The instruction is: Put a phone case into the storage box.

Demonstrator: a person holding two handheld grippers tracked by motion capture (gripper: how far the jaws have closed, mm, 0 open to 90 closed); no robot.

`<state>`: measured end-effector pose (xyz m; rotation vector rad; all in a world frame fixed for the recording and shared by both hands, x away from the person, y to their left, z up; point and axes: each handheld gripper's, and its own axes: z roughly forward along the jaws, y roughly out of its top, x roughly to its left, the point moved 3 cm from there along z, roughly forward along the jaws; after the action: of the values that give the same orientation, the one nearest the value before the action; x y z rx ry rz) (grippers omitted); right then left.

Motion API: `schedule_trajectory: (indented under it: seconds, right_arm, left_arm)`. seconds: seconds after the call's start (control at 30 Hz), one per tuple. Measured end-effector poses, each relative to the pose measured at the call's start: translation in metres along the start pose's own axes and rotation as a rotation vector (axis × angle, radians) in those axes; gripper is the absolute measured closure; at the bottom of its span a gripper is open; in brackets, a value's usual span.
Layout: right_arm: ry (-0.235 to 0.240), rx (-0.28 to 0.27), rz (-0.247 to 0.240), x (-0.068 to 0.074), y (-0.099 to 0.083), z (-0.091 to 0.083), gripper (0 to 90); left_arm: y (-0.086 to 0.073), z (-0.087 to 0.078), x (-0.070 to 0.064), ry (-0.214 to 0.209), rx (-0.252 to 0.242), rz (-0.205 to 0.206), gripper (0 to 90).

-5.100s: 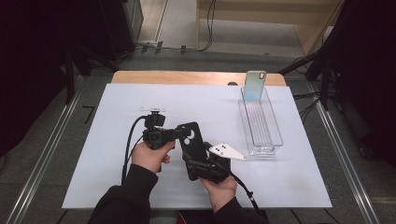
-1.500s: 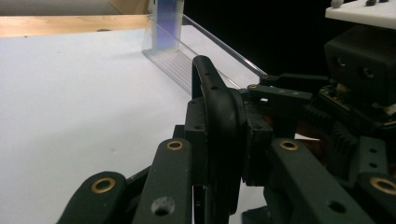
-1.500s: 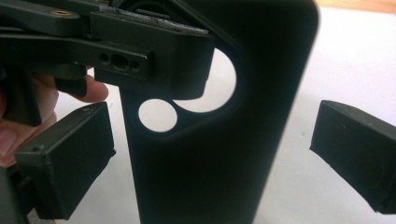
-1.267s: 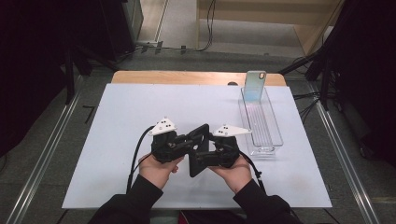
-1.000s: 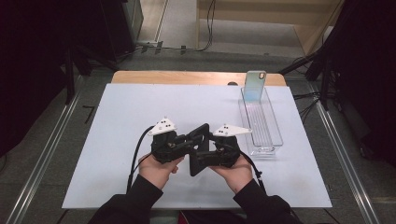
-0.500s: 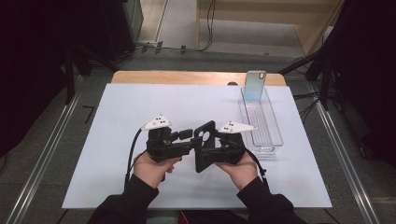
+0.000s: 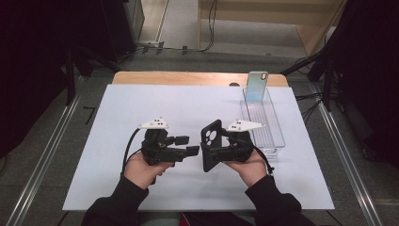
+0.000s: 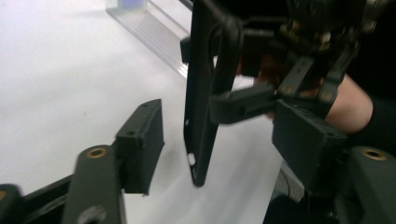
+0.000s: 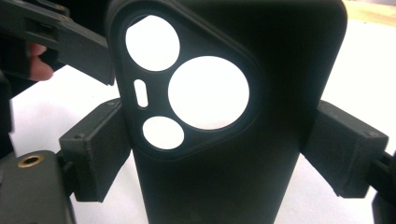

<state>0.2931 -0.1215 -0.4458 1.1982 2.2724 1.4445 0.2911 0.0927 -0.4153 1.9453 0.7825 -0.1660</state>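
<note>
**Phone case upright in the right gripper, left gripper open beside it**

The black phone case (image 7: 210, 145) is held above the white table sheet (image 7: 117, 117), near the front middle, clamped by the right gripper (image 7: 217, 151). In the right gripper view the two pads press on the case's (image 9: 233, 116) long side edges just below the camera cut-out, so the jaws are narrowed onto it and the case fills the gap between them.

The case stands on end. Its long axis runs roughly up and down, tilted a little, with the camera cut-out at the upper end and the port end hanging free toward the table. In the left gripper view the case (image 8: 201, 102) shows nearly edge-on, a thin dark slab with its lower end clear of the sheet.

The left gripper (image 7: 188, 145) sits just left of the case, apart from it, jaws spread wide and empty. Its tips point to the right, straight at the case's broad face. From its own camera, one pad (image 8: 140, 140) lies to the left of the slab and the other to the right, so the case's lower edge sits about between them, a little farther out.

The left gripper is clearly the nearer free one. Behind and to the right stand a clear plastic tray (image 7: 277, 136) and a phone (image 7: 257, 84) propped at its far end, both well apart from the hands.
</note>
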Motion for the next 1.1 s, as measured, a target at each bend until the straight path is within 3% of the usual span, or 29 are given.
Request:
schedule_trajectory:
  seconds: [0.17, 0.27, 0.7, 1.1]
  right_arm:
    - [0.023, 0.018, -0.014, -0.001, -0.001, -0.001, 11.8]
    - [0.037, 0.02, -0.013, -0.002, -0.001, -0.001, 11.8]
    - [0.062, 0.036, -0.013, -0.001, 0.001, -0.005, 11.8]
    - [0.091, 0.07, 0.007, 0.001, 0.005, -0.012, 11.9]
  left_arm:
    - [-0.014, 0.0, 0.003, 0.008, 0.083, 0.092, 32.2]
    - [-0.02, -0.002, 0.006, 0.014, 0.099, 0.116, 32.2]
    - [-0.046, -0.012, 0.031, 0.044, 0.116, 0.096, 32.0]
    - [-0.067, -0.03, 0.046, 0.106, 0.13, 0.075, 32.0]
